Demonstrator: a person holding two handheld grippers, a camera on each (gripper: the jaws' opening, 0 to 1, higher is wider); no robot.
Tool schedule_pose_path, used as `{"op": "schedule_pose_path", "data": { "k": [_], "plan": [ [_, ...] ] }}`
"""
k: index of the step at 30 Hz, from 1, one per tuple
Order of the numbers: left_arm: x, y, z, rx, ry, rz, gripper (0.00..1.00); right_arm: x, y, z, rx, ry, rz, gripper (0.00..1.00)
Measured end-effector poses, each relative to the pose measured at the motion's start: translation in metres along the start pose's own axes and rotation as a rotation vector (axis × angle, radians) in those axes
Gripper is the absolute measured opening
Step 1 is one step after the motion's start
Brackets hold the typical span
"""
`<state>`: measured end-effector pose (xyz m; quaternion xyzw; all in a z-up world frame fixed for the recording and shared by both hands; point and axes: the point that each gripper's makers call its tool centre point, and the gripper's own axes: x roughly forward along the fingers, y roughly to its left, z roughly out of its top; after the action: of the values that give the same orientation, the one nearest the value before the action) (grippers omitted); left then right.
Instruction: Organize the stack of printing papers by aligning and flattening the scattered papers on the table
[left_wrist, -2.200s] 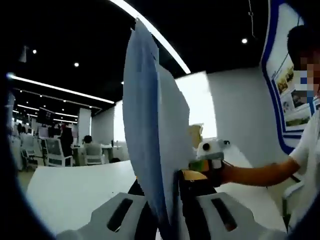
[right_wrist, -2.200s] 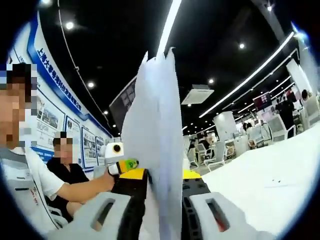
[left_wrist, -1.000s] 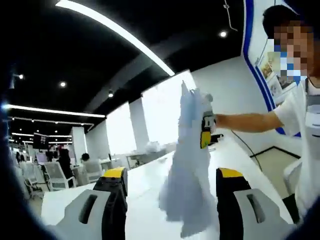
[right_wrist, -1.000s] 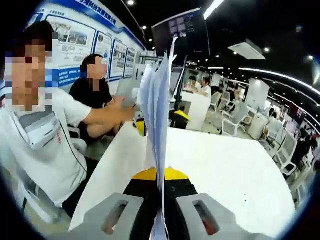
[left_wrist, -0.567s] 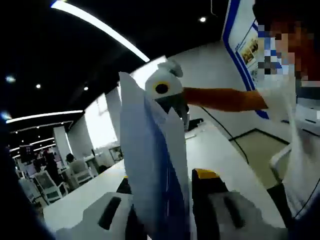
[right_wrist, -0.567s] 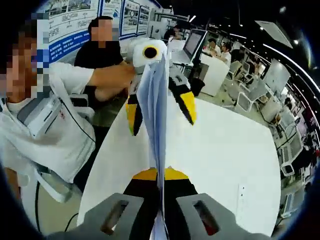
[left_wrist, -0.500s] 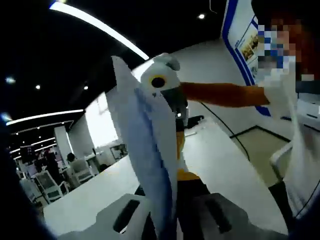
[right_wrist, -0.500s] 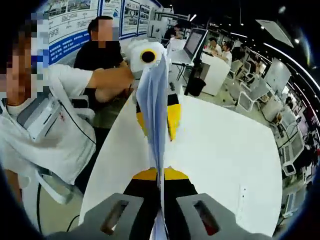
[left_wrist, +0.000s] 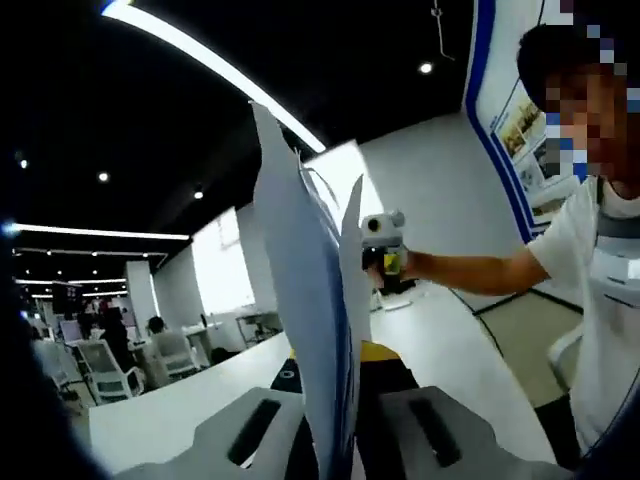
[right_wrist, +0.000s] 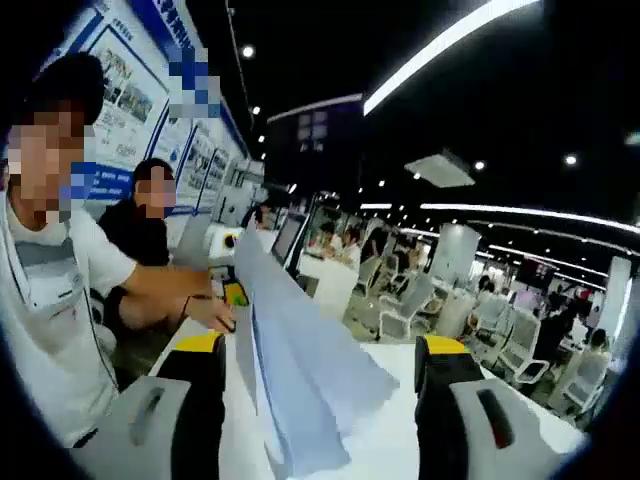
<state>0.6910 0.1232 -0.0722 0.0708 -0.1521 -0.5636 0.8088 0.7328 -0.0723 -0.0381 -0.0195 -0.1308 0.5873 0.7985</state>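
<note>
L gripper (left_wrist: 335, 425) clamped on paper stack (left_wrist: 315, 330), sheets standing upright on edge above white table (left_wrist: 170, 405); R gripper (right_wrist: 315, 405) w/ jaws spread wide, paper stack (right_wrist: 300, 375) between them, not pinched; in L view R gripper (left_wrist: 385, 250) sits beyond the stack, held by a person's hand.

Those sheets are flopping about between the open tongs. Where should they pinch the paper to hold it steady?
Probably at the near edge of the paper stack, coming straight in so the right tongs close on its flat faces. The sheets stand on edge between the open jaws and fan apart further out. The left tongs already clamp the opposite end that way.
</note>
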Motion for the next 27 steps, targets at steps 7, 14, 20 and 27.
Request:
{"op": "schedule_pose_path", "data": {
  "k": [7,14,20,27],
  "plan": [
    [-0.002,-0.014,0.02,-0.049,-0.068,-0.061,0.05,0.0,0.019,-0.07,0.111,-0.108,-0.012,0.84],
    [0.004,-0.035,0.004,-0.226,-0.071,-0.156,0.05,0.039,0.067,-0.081,0.256,-0.254,0.259,0.54],
    [0.003,-0.021,-0.023,-0.253,-0.056,-0.095,0.06,0.03,0.076,-0.098,0.225,-0.239,0.302,0.0],
    [0.018,0.002,-0.078,-0.099,0.043,0.106,0.06,0.03,0.036,-0.134,0.103,-0.048,-0.014,0.0]
  ]
}}
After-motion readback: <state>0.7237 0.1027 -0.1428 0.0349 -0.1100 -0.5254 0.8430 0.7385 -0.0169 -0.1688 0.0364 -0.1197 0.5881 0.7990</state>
